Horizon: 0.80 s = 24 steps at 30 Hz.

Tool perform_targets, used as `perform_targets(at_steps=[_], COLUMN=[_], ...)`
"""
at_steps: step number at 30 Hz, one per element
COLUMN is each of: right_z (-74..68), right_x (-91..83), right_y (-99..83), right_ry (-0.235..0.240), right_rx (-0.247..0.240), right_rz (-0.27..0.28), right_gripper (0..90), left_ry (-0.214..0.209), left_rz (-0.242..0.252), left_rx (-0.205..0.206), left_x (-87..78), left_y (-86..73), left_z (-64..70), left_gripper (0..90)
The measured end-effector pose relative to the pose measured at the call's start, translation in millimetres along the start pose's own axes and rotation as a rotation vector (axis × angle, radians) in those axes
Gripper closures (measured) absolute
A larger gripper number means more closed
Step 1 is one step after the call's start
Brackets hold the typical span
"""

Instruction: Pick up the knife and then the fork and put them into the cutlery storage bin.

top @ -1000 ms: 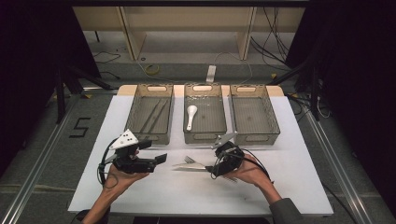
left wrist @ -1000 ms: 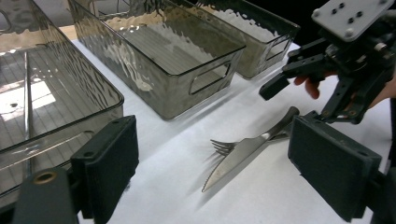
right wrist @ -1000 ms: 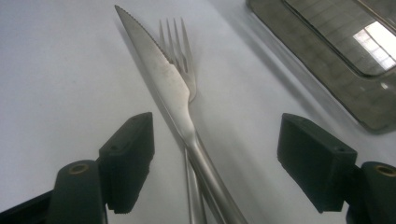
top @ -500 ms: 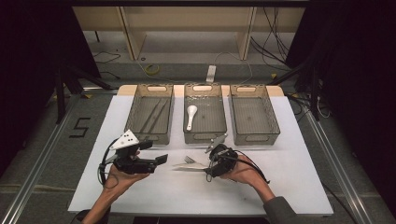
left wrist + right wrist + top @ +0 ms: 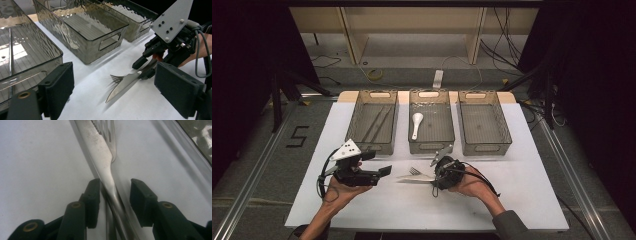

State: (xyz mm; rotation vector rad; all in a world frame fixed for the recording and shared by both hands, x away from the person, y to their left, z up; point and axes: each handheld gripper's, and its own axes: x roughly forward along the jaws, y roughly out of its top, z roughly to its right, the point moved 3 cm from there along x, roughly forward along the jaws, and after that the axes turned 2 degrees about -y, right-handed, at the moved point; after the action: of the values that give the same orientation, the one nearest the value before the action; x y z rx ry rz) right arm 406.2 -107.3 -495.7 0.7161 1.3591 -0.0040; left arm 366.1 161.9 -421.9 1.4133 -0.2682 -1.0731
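Cutlery pick-up looks to be the step in hand: the right hand-held gripper (image 5: 113, 195), low in the right gripper view, has its jaws apart on either side of two overlapping handles, not yet closed; the knife (image 5: 98, 152) and the fork (image 5: 110, 135) run up from there to the top of the frame, lying together on the white desk (image 5: 37, 157); the left hand-held gripper (image 5: 384, 171), at lower left of the high view, is spread wide and holds nothing; three trays sit above, the middle tray (image 5: 432, 145) holding a white spoon (image 5: 416, 122). Next, I judge, the jaws must close on one handle alone, or both pieces will lift.
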Motion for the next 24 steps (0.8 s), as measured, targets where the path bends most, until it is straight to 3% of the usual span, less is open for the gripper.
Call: perform_targets(at_steps=[11,24], right_z=[-4.3,-7.3], right_x=[-0.2,-1.1], right_y=[1.5,3.9], right_ry=[-0.004,0.014], right_rx=[-0.001,-0.061], right_rz=[-0.016,-0.043], right_gripper=[70.3,76.8], left_ry=[-0.005,-0.006], left_rz=[0.001,0.000], left_rx=[0.002,-0.001], left_x=[0.0,-0.4], left_y=[0.1,0.2], left_z=[1.0,0.8], left_gripper=[15.8,16.1])
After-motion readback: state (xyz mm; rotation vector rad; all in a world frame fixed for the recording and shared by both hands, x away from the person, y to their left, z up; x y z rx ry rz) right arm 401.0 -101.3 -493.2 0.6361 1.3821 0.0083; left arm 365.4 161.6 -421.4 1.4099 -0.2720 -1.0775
